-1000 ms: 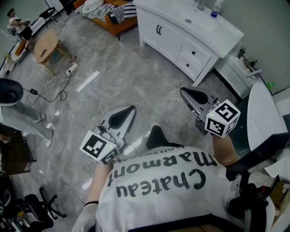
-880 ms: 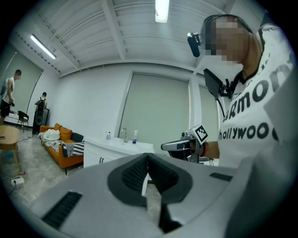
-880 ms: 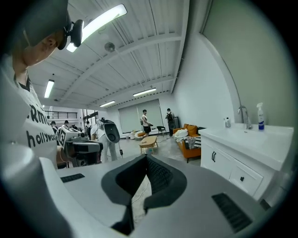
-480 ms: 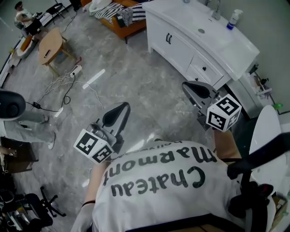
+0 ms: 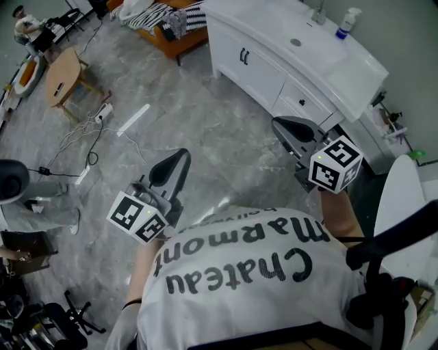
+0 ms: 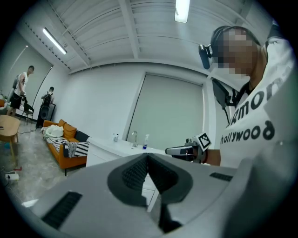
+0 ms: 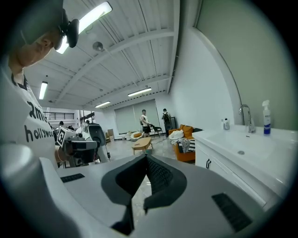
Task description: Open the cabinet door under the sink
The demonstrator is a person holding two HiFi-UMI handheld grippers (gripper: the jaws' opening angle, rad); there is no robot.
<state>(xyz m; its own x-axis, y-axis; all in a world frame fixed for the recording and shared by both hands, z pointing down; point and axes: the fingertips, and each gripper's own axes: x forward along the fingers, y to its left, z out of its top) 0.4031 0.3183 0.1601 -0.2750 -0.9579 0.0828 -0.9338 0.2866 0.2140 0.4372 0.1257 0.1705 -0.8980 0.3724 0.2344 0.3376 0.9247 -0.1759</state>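
The white vanity [image 5: 321,65] with its sink stands at the upper right of the head view. The cabinet door [image 5: 248,65] under the sink is closed and carries two black handles [image 5: 243,56]. My left gripper [image 5: 179,156] hovers over the marble floor, well short of the vanity, and is shut on nothing. My right gripper [image 5: 278,124] floats nearer, in front of the drawers [image 5: 301,102], its jaws together and empty. The right gripper view shows the door handle [image 7: 208,163] off to the right of the shut right gripper [image 7: 145,157]. In the left gripper view the shut left gripper [image 6: 148,155] points towards the vanity [image 6: 104,149].
A spray bottle [image 5: 348,20] and a faucet [image 5: 319,12] stand on the countertop. An orange sofa [image 5: 179,31], a round wooden table [image 5: 58,68] and a power strip with cables [image 5: 101,111] lie to the far left. A white chair [image 5: 397,198] is at my right. People stand far off [image 7: 145,120].
Both grippers have travelled with the person across the floor towards the vanity, and the left one now sits slightly further left in view. Both jaws have stayed shut.
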